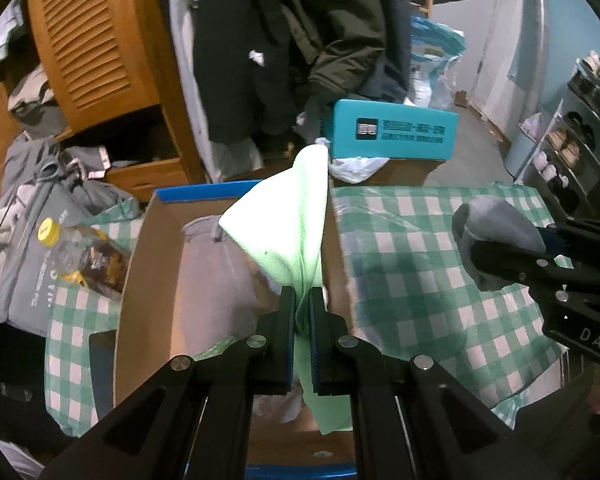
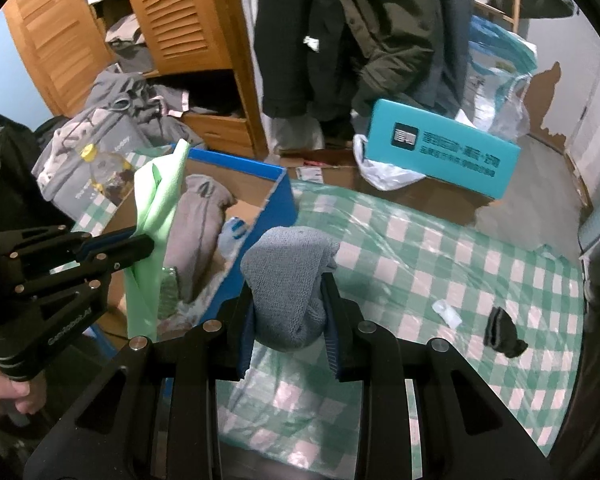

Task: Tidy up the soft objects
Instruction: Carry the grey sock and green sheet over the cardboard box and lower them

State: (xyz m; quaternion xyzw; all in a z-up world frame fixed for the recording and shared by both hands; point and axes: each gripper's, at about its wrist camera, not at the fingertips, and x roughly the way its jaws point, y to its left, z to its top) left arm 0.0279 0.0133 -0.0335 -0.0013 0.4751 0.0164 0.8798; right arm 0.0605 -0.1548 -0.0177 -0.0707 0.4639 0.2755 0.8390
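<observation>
My left gripper [image 1: 301,294] is shut on a light green cloth [image 1: 284,216], which stands up above an open cardboard box [image 1: 148,248] with blue edges. In the right wrist view the same green cloth [image 2: 156,200] hangs over that box [image 2: 278,196], pinched by the left gripper [image 2: 150,246]. A grey glove [image 2: 202,232] lies inside the box. My right gripper [image 2: 290,292] is shut on a bundled grey knitted sock [image 2: 288,276], held over the checked tablecloth [image 2: 440,248] just right of the box. The left wrist view shows that sock [image 1: 496,228] at the far right.
A dark glove [image 2: 504,332] and a small clear wrapper [image 2: 446,310] lie on the tablecloth at right. A teal box [image 2: 440,148] sits behind the table. A bottle with a yellow cap [image 1: 84,252] lies left of the cardboard box. Clothes hang behind, by a wooden wardrobe [image 2: 172,20].
</observation>
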